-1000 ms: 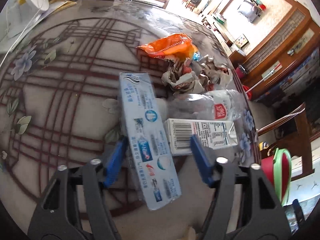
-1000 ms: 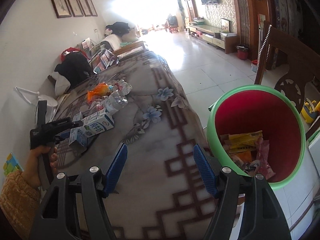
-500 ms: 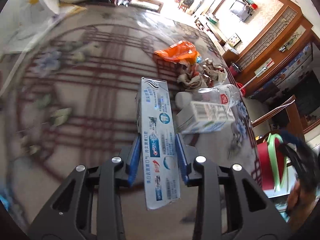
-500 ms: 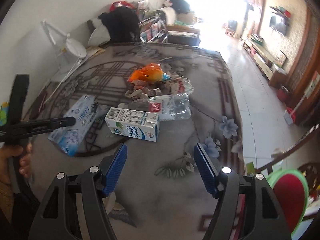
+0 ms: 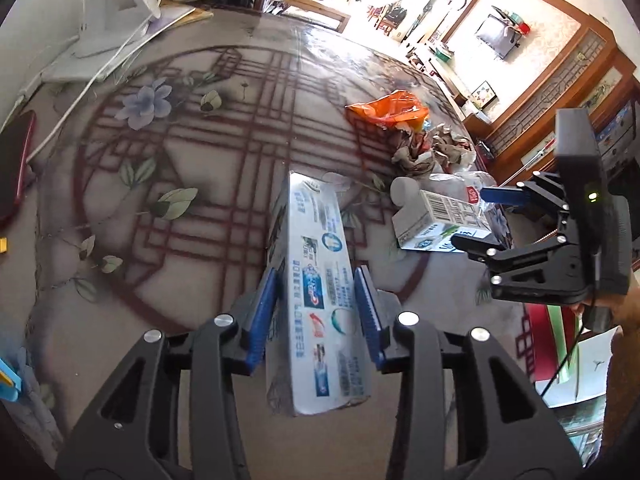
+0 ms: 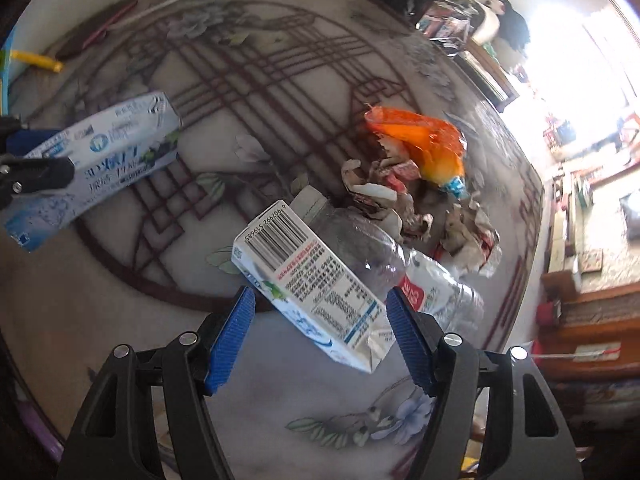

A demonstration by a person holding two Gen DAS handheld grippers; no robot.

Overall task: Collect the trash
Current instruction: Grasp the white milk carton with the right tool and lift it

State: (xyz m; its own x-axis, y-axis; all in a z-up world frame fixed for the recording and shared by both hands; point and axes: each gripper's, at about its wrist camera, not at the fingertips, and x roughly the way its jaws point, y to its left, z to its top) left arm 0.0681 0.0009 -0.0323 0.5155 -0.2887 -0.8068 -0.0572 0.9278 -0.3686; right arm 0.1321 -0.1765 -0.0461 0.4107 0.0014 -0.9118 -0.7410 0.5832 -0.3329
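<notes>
Left wrist view: the left hand-held gripper (image 5: 316, 312) clamps the toothpaste box (image 5: 318, 280) across its width, jaws easing slightly, lifting it off the counter (image 5: 200, 220).

Right wrist view: the right hand-held gripper (image 6: 320, 336) stands open astride the milk carton (image 6: 312, 280), likely lining up a grab.

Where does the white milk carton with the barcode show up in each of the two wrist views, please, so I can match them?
Left wrist view: the milk carton lies right of centre on the table, just ahead of the right gripper.
Right wrist view: it lies at lower centre, between the right gripper's open blue pads, untouched.
Shared landmark: the orange wrapper, beyond the carton in both views.
</notes>
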